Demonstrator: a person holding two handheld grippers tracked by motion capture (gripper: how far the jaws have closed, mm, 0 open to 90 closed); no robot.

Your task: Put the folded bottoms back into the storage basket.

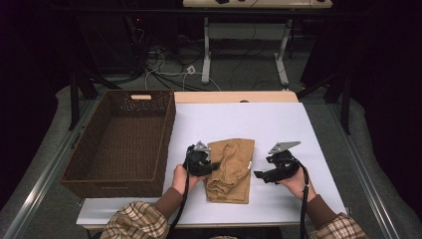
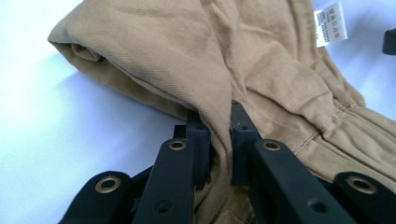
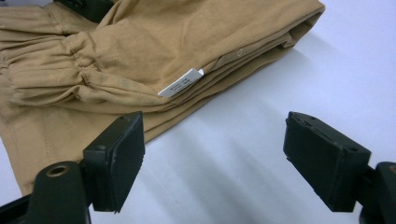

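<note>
The left gripper view puts you right at the pinch: your left gripper (image 2: 218, 140) has its fingers (image 2: 198, 140) closed on a raised fold of the tan folded garment (image 2: 187, 51), with cloth squeezed between the two pads, and the rest of the fabric lies slack on the white desk (image 2: 42, 116). That hold on the garment's left edge looks meant to let you lift or drag it without undoing the fold. In the high view the garment (image 1: 231, 169) lies near the middle of the desk (image 1: 278, 124), just right of the brown wicker basket (image 1: 124, 139), which stands empty at the desk's left side and seems the likely place for the cloth to go. Your right gripper (image 1: 261, 175) sits just beside the garment's right edge, its fingers (image 3: 116, 154) spread wide with only bare desk between them; in the right gripper view the white care label (image 3: 181, 83) and the stacked layers of the fold lie just ahead of them. That open stance suggests that it is lined up to take the opposite edge, so the bundle can be carried level by both sides.
</note>
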